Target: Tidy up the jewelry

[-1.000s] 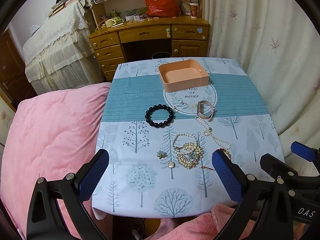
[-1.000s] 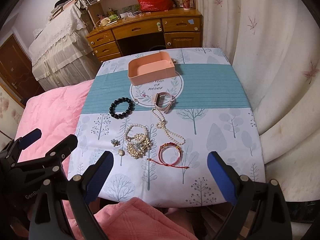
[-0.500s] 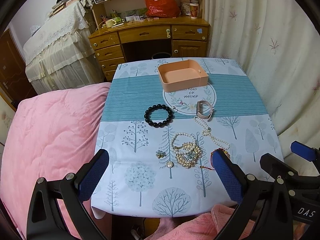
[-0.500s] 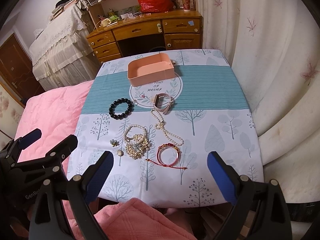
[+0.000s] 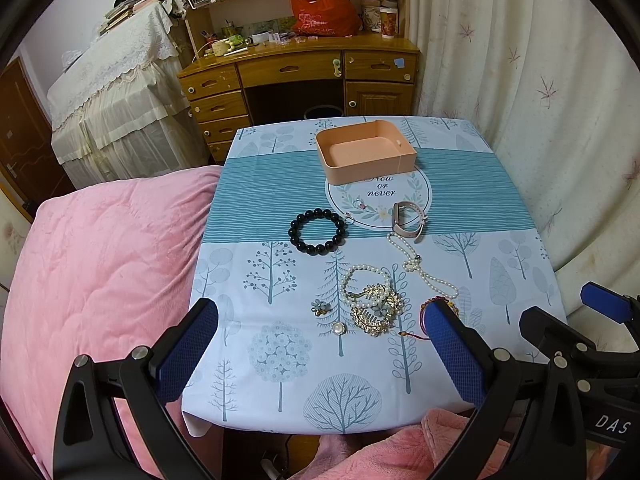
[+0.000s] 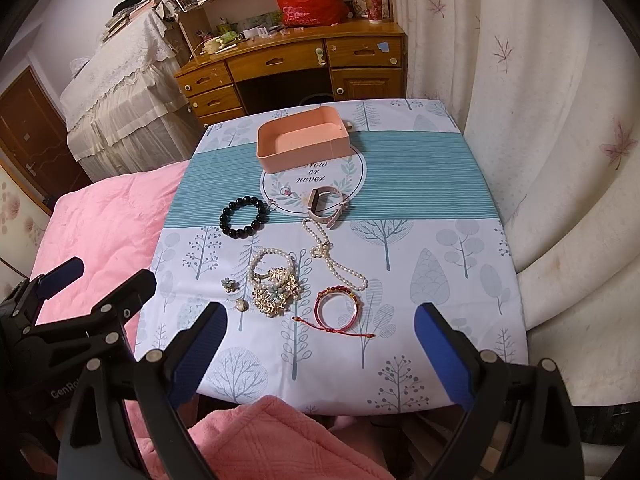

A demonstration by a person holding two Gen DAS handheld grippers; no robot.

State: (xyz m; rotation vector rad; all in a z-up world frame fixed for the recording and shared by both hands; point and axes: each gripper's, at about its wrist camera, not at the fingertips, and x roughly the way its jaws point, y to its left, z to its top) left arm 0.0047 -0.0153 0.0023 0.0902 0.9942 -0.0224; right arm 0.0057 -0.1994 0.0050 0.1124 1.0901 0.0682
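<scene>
A pink tray (image 5: 366, 156) (image 6: 303, 144) stands empty at the table's far middle. Nearer lie a black bead bracelet (image 5: 317, 231) (image 6: 243, 216), a pink watch (image 5: 408, 221) (image 6: 325, 207), a pearl necklace (image 5: 424, 268) (image 6: 336, 258), a pearl bracelet with a gold hair clip (image 5: 374, 306) (image 6: 276, 286), a small flower brooch (image 5: 320, 307) (image 6: 229, 285), a pearl stud (image 5: 338, 327) (image 6: 240, 305) and a red bangle with cord (image 6: 338, 308). My left gripper (image 5: 322, 354) and right gripper (image 6: 320, 350) are both open and empty, above the table's near edge.
The table wears a blue tree-print cloth (image 5: 460, 200). A pink quilted bed (image 5: 96, 264) lies to the left. White curtains (image 6: 540, 128) hang right. A wooden desk (image 5: 300, 76) stands behind the table. Pink fabric (image 6: 272, 440) lies below the near edge.
Both grippers have drifted slightly; the jewelry appears a little higher in view. Nothing on the table has moved.
</scene>
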